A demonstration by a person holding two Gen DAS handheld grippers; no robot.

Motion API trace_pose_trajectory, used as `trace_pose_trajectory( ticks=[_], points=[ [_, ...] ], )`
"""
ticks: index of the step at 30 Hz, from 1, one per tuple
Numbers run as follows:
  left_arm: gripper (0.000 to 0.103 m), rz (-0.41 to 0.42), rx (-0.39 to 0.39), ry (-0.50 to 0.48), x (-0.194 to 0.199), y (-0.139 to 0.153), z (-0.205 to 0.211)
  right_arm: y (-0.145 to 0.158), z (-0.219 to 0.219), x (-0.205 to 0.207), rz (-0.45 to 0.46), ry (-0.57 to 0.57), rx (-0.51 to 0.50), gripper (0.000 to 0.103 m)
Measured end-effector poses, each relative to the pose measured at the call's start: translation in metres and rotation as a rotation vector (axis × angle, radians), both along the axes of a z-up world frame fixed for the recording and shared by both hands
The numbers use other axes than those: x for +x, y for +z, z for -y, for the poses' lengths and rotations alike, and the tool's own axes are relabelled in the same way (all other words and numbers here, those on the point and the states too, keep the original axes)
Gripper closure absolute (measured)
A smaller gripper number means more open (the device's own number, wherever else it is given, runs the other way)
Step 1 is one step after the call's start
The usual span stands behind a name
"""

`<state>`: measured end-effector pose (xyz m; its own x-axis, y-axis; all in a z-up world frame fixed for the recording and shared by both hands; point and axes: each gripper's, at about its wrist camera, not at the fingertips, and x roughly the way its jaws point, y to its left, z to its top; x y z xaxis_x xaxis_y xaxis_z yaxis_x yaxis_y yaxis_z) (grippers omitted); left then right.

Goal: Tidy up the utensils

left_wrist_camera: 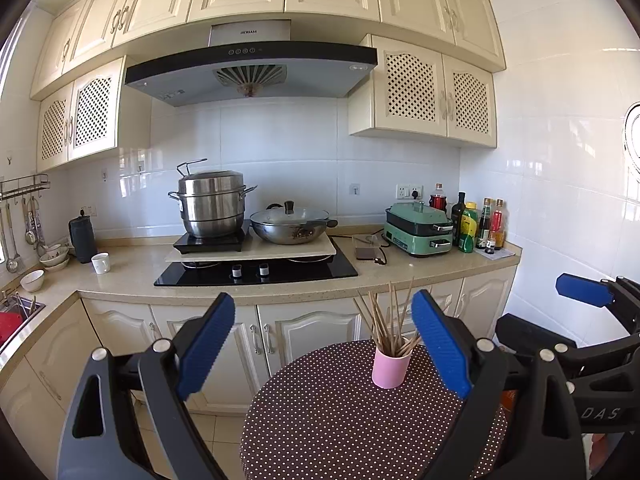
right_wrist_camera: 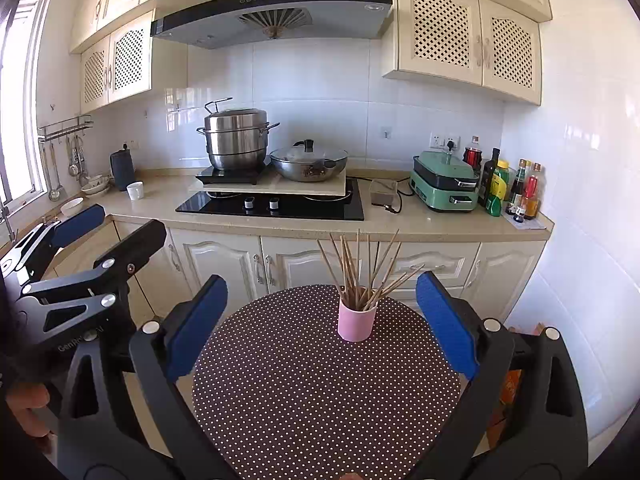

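A pink cup (left_wrist_camera: 390, 368) holding several wooden sticks (left_wrist_camera: 390, 320) stands upright at the far side of a round table with a brown polka-dot cloth (left_wrist_camera: 340, 420). My left gripper (left_wrist_camera: 324, 348) is open and empty, held back from the cup, which sits near its right finger. In the right wrist view the cup (right_wrist_camera: 357, 321) and sticks (right_wrist_camera: 360, 272) stand between the fingers of my right gripper (right_wrist_camera: 320, 328), which is open, empty and short of the cup. The right gripper shows at the right edge of the left wrist view (left_wrist_camera: 580, 308); the left gripper shows at the left of the right wrist view (right_wrist_camera: 104, 232).
Behind the table runs a kitchen counter (left_wrist_camera: 132, 276) with a black hob (left_wrist_camera: 256, 272), a steel steamer pot (left_wrist_camera: 212, 204), a lidded wok (left_wrist_camera: 292, 226), a green electric grill (left_wrist_camera: 420, 230), bottles (left_wrist_camera: 480, 222), a white cup (left_wrist_camera: 100, 263) and bowls (left_wrist_camera: 54, 258). Ladles hang at the left wall (left_wrist_camera: 12, 236).
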<state>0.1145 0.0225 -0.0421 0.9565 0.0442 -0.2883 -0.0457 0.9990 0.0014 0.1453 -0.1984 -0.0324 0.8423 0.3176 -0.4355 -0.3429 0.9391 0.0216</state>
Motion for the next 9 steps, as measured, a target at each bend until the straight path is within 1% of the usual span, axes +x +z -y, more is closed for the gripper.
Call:
trace_pose_trajectory(
  ticks=[9],
  points=[
    [0.015,-0.070,-0.017,-0.008,0.017,-0.015,-0.012,-0.013,-0.010,0.013,-0.050,-0.007,-0.005,0.009]
  ],
)
